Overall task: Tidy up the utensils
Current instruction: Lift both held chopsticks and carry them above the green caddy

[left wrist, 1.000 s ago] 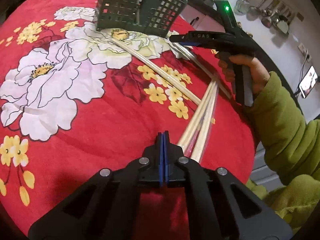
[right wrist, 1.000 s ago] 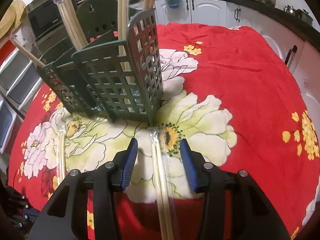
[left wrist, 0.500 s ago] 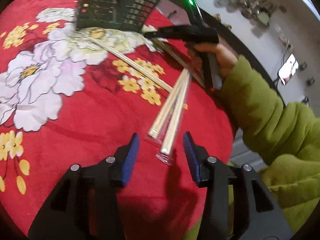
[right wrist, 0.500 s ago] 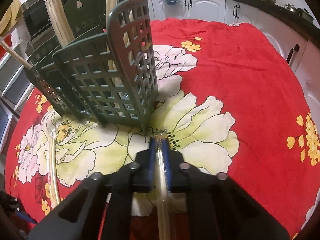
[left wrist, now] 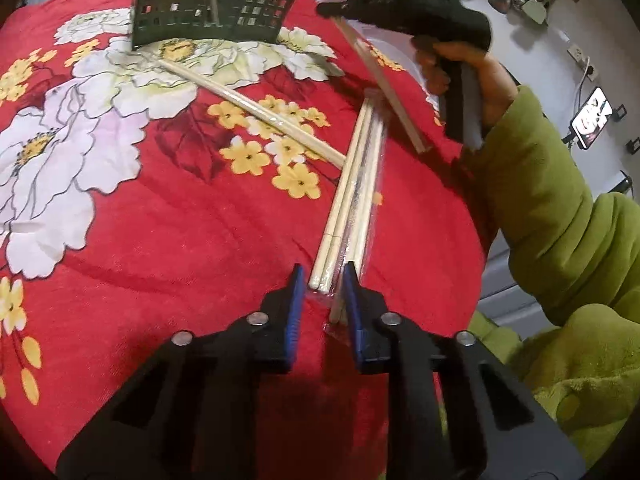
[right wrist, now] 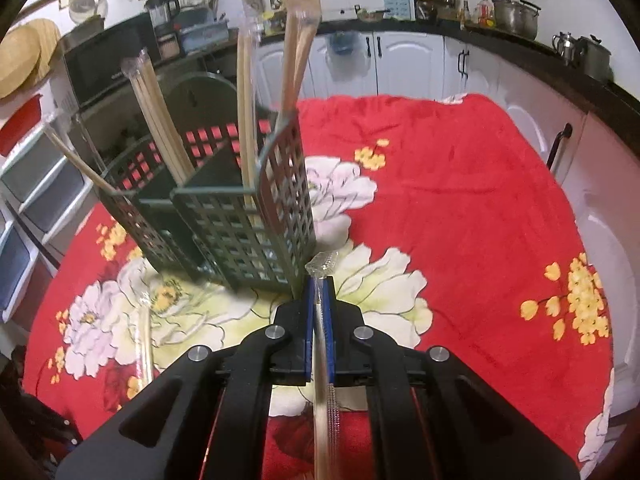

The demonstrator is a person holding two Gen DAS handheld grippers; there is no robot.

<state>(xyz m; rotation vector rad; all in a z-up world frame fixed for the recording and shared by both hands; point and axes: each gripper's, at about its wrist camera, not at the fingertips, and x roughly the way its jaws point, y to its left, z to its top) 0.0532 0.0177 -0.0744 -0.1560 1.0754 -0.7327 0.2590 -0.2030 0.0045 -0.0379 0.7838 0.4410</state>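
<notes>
A dark green slotted basket stands on the red flowered cloth with several wrapped chopstick packs upright in it. My right gripper is shut on a wrapped chopstick pack, lifted off the cloth just in front of the basket's corner. My left gripper is closing around the near ends of a chopstick bundle that lies on the cloth. A small gap still shows at its left pad. One more pair lies slanted across the cloth.
A green sleeve and a hand hold the right gripper above the table's right edge. Another wrapped pair lies left of the basket. White cabinets and a dark counter with pots stand behind; drawers are at the left.
The right gripper closed on the wrapped pack and raised it off the cloth. The left gripper opened from shut, then narrowed around the bundle's near ends.
</notes>
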